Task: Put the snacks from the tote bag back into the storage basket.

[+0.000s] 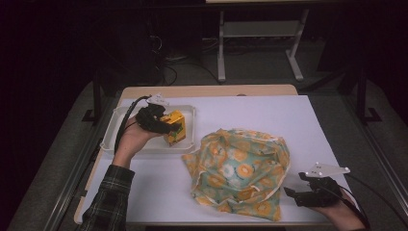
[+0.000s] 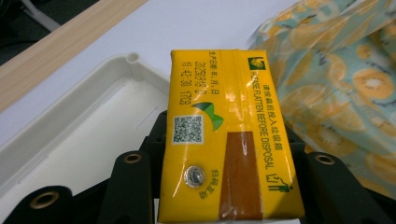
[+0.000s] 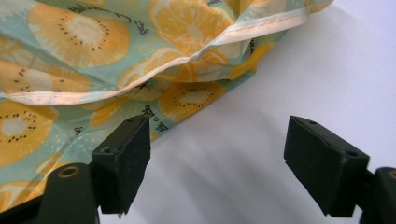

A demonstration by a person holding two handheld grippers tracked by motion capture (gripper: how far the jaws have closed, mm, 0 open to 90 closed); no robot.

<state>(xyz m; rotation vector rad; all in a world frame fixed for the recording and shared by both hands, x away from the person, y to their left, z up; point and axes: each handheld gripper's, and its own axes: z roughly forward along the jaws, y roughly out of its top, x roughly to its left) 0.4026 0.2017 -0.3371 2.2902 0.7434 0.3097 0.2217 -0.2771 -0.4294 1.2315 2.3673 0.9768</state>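
The left gripper (image 1: 166,124) held the yellow carton (image 1: 174,127) clamped over the tray's (image 1: 109,133) right end, its long axis running out ahead of the jaws toward the fruit-print bag (image 1: 240,168), beside which the right gripper (image 1: 294,193) waited, jaws apart.

The left claw (image 1: 169,126) is black with a grey three-cornered plate on top and a black cable trailing back. Brass-ringed screw holes dot its arms. The right claw (image 1: 292,194) matches, with blocky black pads (image 3: 122,158). A dark plaid sleeve (image 1: 107,199) covers the left forearm.
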